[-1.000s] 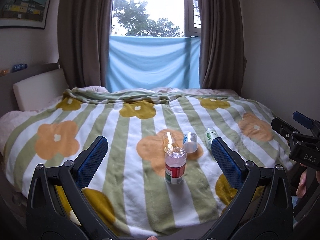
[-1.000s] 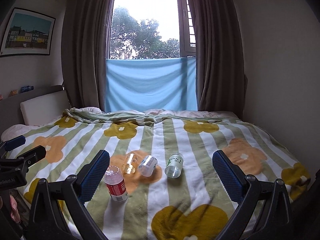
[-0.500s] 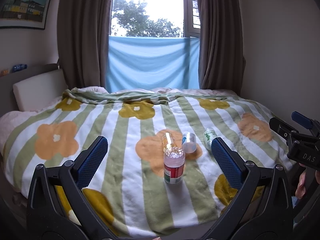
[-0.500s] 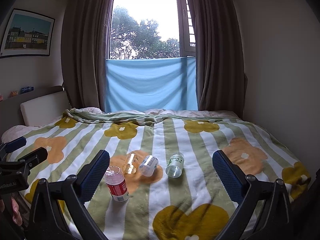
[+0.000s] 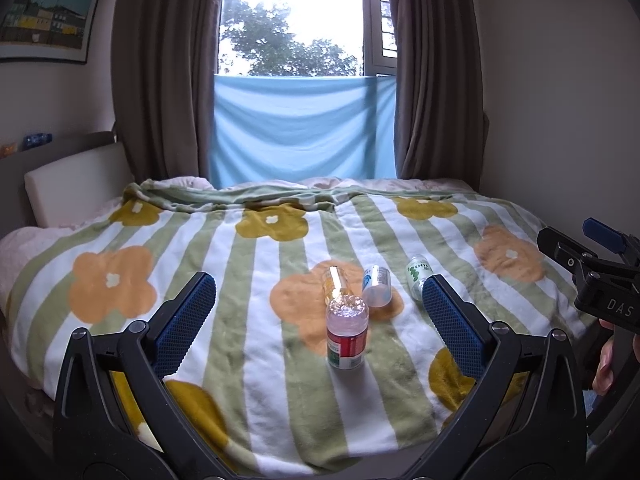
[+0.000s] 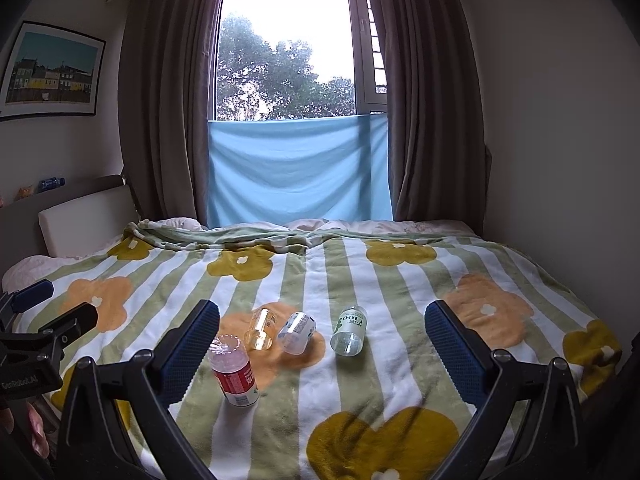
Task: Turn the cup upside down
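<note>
Several clear plastic cups sit on the striped flower blanket (image 5: 248,320). A red-labelled cup (image 5: 346,334) (image 6: 234,372) stands upside down nearest me. Behind it lie an amber cup (image 5: 335,282) (image 6: 261,329), a blue-labelled cup (image 5: 376,285) (image 6: 298,332) and a green-labelled cup (image 5: 418,271) (image 6: 350,330), all on their sides. My left gripper (image 5: 320,324) is open and empty, short of the red cup. My right gripper (image 6: 322,356) is open and empty, above the near blanket.
The bed fills the room up to a curtained window with a blue cloth (image 6: 298,168). A white pillow (image 5: 76,188) leans at the headboard on the left. A wall runs close along the right side (image 6: 560,160).
Both grippers have drifted very slightly; the cups sit a touch lower and nearer in the views. Nothing was gripped or moved.
</note>
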Motion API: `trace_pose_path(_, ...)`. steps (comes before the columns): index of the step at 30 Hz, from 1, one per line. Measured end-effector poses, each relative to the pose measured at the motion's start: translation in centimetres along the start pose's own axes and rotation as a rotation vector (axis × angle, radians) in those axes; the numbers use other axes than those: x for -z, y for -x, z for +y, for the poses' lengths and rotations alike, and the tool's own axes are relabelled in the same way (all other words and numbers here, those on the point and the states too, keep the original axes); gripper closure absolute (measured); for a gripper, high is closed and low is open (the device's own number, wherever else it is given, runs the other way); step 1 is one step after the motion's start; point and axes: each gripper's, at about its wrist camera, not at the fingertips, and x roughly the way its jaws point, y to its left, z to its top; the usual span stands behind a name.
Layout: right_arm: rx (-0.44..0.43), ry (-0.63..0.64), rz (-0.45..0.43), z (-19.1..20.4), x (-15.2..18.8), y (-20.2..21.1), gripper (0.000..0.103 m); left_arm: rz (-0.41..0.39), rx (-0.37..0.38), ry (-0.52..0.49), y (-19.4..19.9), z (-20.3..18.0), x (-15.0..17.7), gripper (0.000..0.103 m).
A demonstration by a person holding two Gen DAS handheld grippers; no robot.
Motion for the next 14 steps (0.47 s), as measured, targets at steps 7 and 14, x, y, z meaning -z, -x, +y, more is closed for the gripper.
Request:
trace_pose_path(7,0.001,0.001,-0.001,0.1,-0.1,0.1,0.000,-0.023,-0.057,-0.007,0.3,-0.2,-0.2,0.000)
trace_pose_path(14,0.001,-0.002,-0.005,0.1,-0.2,0.2,0.000,-0.084,-0.072,-0.010,1.2,-0.2,-0.4,0.000)
